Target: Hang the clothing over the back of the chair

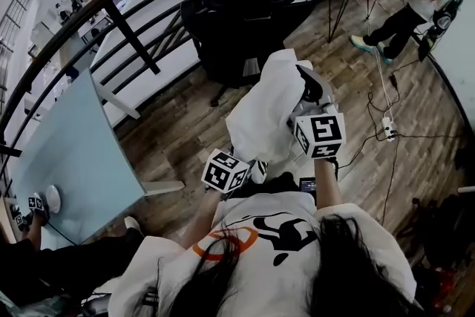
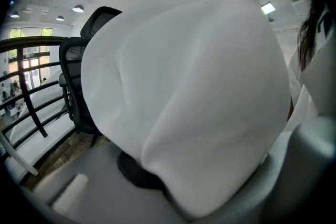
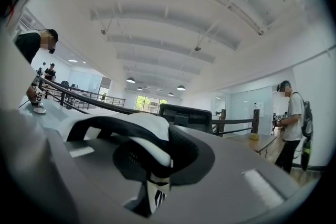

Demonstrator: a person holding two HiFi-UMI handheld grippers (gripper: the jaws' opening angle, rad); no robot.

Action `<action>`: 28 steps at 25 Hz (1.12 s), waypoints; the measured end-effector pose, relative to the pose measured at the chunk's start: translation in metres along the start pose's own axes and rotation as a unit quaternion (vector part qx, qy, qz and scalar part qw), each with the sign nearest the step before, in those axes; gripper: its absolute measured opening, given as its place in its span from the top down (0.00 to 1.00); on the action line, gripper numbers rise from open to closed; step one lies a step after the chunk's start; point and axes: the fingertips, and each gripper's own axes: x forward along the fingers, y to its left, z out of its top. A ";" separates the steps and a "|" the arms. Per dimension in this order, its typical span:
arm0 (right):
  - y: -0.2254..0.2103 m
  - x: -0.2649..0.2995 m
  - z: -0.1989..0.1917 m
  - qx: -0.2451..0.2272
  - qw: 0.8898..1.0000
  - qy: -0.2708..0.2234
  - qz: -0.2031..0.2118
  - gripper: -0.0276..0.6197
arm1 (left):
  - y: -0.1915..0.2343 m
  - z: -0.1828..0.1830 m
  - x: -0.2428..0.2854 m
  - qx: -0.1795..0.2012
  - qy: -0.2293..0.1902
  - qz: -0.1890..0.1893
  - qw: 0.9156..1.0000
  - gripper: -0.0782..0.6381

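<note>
Step in hand (my read): bring garment to chair, lift it, drape it over the back.

Grips:
- L gripper [image 2: 170, 194]: jaws pressed together on garment [image 2: 189, 97]. Cloth bulges up, fills most of L gripper view.
- R gripper [image 3: 154, 178]: jaws pinched on a black-trimmed edge of same garment. White fold + dark band bunched right at the pads.

Where: in head view, garment [image 1: 266, 109] hangs mid-frame in the air betw. both grippers, in front of person. Chair [image 1: 245, 22] is upper centre, beside the rail [image 1: 133, 33]. Garment is not over the backrest yet; I read it as apart from chair.

Doing it well (judgement):
- Hold both pinches firm till the cloth's weight sits on the chair.
- Spread grippers apart first. Cloth is bunched now and should open flat.
- Chair has a headrest, so lower edge must clear it before moving in.
- Lay approx. half each side so it balances, then let go.
- Looks like a swivel office chair and prob. turns if nudged. Go in gently w/o pushing the back.

Garment look:
- White, soft, opaque, limp, w/ broad smooth folds.
- Black trim round one opening; neck or cuff, can't tell.
- Small dark-striped mark below the pinch in R gripper view, too small to read.
- No other print seen.
- Likely to slide off if hung uneven.
</note>
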 end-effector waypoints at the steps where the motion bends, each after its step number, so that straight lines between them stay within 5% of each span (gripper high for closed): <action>1: 0.000 0.001 0.002 -0.003 1.000 -0.002 0.000 0.87 | 0.001 0.001 -0.002 0.002 -0.003 0.001 1.000 0.62; 15: -0.018 0.039 0.060 -0.045 0.997 -0.058 0.039 0.87 | 0.032 0.057 -0.007 0.028 -0.048 0.024 0.998 0.62; 28: -0.062 0.096 0.120 -0.098 0.982 -0.127 0.099 0.87 | 0.058 0.136 0.023 0.027 -0.097 0.047 0.994 0.62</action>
